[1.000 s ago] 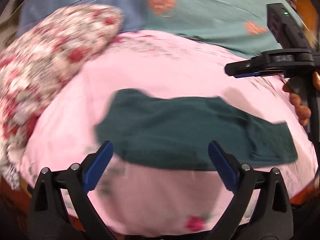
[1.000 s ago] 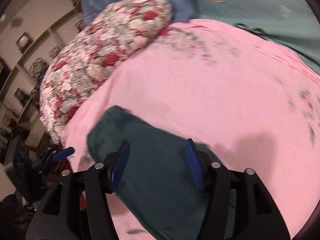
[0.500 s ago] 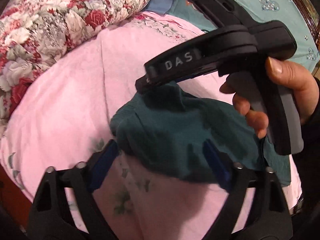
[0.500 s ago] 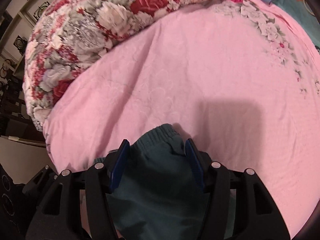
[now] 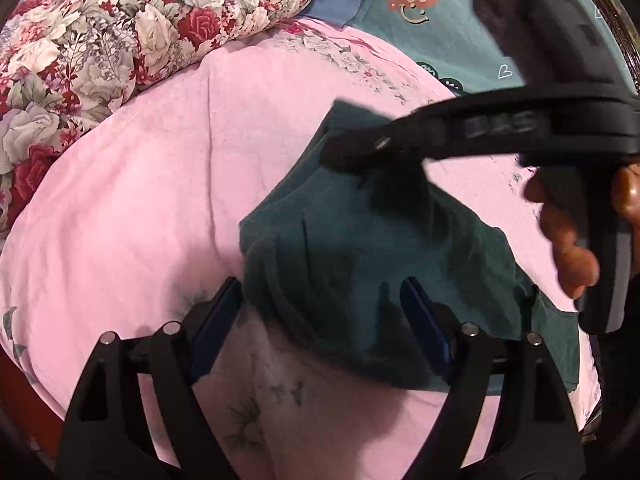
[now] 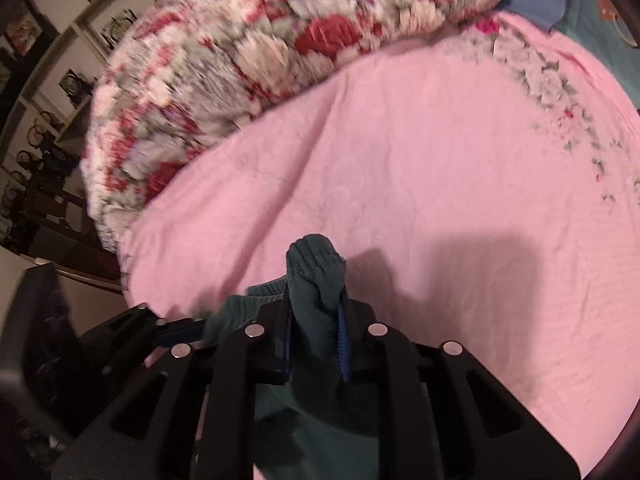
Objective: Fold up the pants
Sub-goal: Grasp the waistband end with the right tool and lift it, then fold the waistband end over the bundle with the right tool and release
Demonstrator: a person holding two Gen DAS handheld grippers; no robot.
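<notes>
Dark green pants point(image 5: 352, 248) lie bunched on a pink bedsheet point(image 5: 152, 184). My left gripper point(image 5: 320, 312) is open, its blue pads on either side of the pants' near edge. My right gripper point(image 6: 316, 320) is shut on a fold of the pants' waistband point(image 6: 316, 268), which pokes up between the pads. In the left wrist view the right gripper point(image 5: 344, 152) reaches in from the right and lifts that part of the fabric off the sheet.
A rose-patterned quilt point(image 5: 120, 32) is heaped at the far left of the bed. A teal pillow with heart prints point(image 5: 432, 20) lies at the back. The bed's left edge point(image 6: 120, 272) drops to dark furniture.
My right gripper has closed on the waistband and pulled it upward and back. The pants have bunched up more. My left gripper has stayed open at the near edge.
</notes>
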